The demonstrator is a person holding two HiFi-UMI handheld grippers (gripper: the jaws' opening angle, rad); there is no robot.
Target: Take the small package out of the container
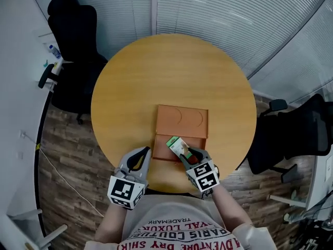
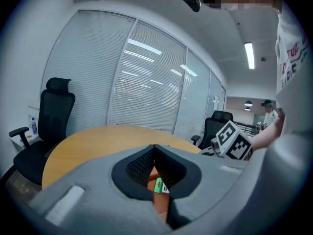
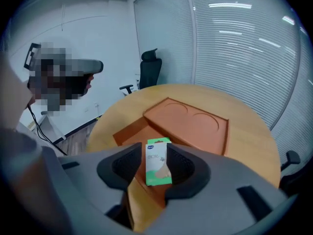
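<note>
the right gripper [image 3: 156, 148] has its jaws partly open and seemingly pinching only the two side edges of the small white-and-green cardboard package [image 3: 158, 168], which hangs tilted just above the near end of the flat orange container [image 3: 195, 124]. a light or skewed hold could let it twist out and drop back in, and the left gripper [image 2: 154, 148], jaws together and empty at the near left, steadies nothing. the round light-wood tabletop [image 1: 171, 72] stands among black office chairs [image 1: 73, 46] at far left and right, white blinds [image 1: 234, 14] and a wood-plank floor [image 1: 67, 165].
</note>
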